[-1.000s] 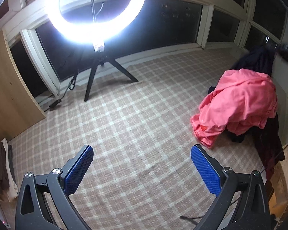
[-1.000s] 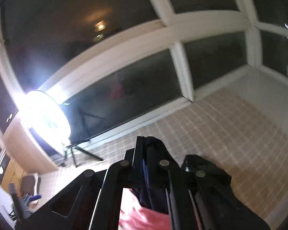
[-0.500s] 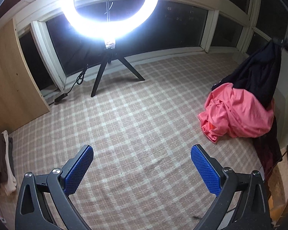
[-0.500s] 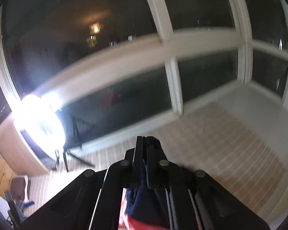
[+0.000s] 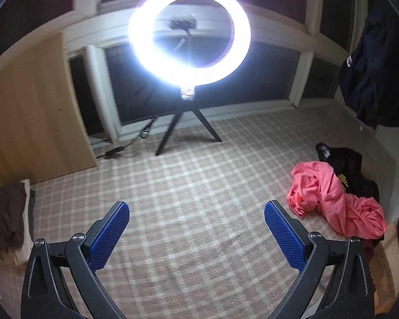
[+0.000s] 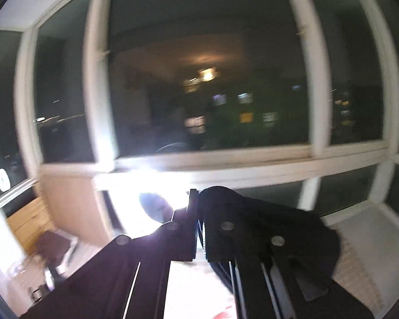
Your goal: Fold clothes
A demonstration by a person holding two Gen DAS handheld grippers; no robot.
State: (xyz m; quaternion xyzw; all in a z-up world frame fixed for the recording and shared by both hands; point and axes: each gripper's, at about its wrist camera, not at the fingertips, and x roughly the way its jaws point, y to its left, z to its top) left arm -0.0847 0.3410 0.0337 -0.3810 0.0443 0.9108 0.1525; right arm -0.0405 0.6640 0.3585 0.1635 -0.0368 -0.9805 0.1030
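My left gripper [image 5: 196, 215] is open and empty, low over the plaid mat [image 5: 188, 186]. A crumpled pink garment [image 5: 337, 202] lies on the mat at the right, partly over a black garment [image 5: 351, 167]. A dark navy garment [image 5: 377, 61] hangs in the air at the upper right of the left wrist view. My right gripper [image 6: 199, 207] is shut on that dark navy garment [image 6: 268, 223], which drapes over its right finger. It is held high, level with the windows.
A lit ring light on a black tripod [image 5: 188, 34] stands at the far edge of the mat before dark windows [image 6: 210, 93]. A wooden cabinet [image 5: 29, 114] is at the left. A folded brown and cream pile [image 5: 8, 220] lies at the left edge.
My right gripper has lifted the dark navy garment up off the pile; the pink garment has slid down and lies flatter. Both views have tilted upward.
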